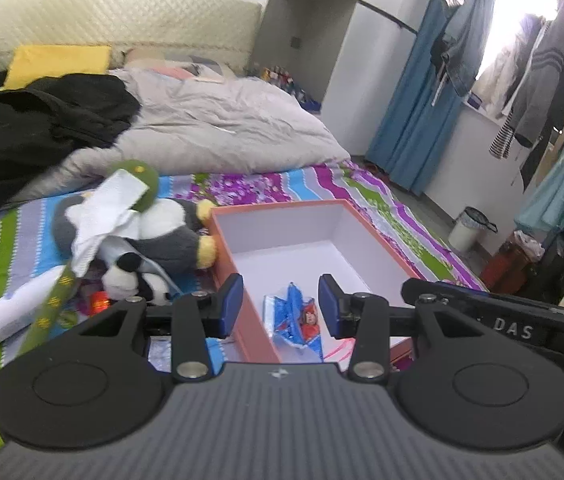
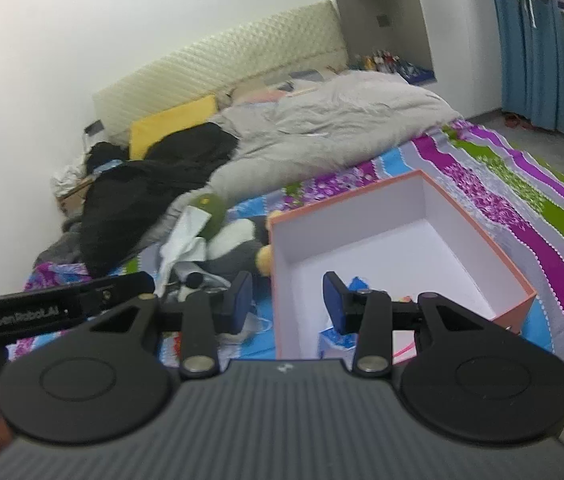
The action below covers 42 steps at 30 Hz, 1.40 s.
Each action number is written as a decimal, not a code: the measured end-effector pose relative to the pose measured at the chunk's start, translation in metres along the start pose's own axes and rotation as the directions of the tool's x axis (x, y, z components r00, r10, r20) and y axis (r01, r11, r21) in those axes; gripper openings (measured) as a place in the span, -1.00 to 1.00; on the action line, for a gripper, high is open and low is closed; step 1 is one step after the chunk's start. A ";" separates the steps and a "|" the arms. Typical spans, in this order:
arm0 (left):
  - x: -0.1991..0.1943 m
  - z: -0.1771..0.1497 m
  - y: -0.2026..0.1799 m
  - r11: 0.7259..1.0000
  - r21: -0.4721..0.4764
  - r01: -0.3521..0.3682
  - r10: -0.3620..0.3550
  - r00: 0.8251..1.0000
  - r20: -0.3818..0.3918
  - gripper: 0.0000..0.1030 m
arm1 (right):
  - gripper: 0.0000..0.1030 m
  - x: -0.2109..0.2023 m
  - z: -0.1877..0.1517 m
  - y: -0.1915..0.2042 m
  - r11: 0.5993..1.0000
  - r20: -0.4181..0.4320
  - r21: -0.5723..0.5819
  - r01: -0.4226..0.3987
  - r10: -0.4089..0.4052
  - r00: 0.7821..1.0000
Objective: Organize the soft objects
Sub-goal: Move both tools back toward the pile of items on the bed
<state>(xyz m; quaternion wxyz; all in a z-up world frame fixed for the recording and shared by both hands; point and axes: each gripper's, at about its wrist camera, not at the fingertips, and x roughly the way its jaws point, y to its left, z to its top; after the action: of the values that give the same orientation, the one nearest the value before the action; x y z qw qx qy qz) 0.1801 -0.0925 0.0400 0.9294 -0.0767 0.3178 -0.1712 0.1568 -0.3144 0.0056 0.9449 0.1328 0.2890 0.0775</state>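
An orange box (image 1: 377, 236) with a white inside lies open on the bed; it also shows in the right wrist view (image 2: 477, 232). A blue foil packet (image 1: 295, 316) lies in its near corner, seen too in the right wrist view (image 2: 337, 338). Left of the box lies a pile of soft things: a grey penguin plush (image 1: 166, 236), a green plush (image 1: 144, 178), a white cloth (image 1: 102, 212) and a small panda plush (image 1: 130, 276). My left gripper (image 1: 280, 306) is open and empty above the box's near edge. My right gripper (image 2: 287, 300) is open and empty over the box's left wall.
A grey duvet (image 1: 222, 120), black clothes (image 1: 34, 128) and a yellow pillow (image 1: 58, 62) cover the far part of the bed. A white tube (image 1: 14, 304) lies at the left. Blue curtains (image 1: 413, 112), hanging clothes and a bin (image 1: 467, 228) stand to the right.
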 end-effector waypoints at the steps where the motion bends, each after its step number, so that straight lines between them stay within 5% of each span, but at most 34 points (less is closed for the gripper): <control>1: -0.008 -0.004 0.002 1.000 -0.003 -0.007 0.007 1.000 0.008 -0.08 | -0.18 -0.005 -0.003 0.004 1.000 0.006 -0.007 -0.004 0.004 1.000; 25: -0.115 -0.142 0.056 0.962 -0.139 -0.236 0.236 0.972 -0.017 -0.08 | -0.17 -0.047 -0.113 0.078 0.978 -0.114 -0.155 -0.137 0.120 0.986; 32: -0.109 -0.170 0.086 0.934 -0.206 -0.291 0.279 0.957 -0.084 -0.06 | -0.18 -0.030 -0.133 0.083 0.977 -0.163 -0.151 -0.152 0.127 0.978; 42: -0.057 -0.163 0.129 0.916 -0.238 -0.323 0.295 0.944 -0.148 -0.04 | -0.18 0.028 -0.133 0.094 0.969 -0.182 -0.199 -0.145 0.109 0.977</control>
<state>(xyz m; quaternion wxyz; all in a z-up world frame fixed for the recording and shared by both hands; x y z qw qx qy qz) 0.0722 0.0430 -0.0886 0.9080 -0.1368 0.3957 0.0170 0.0978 -0.1907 -0.0876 0.9188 0.0427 0.3492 0.1792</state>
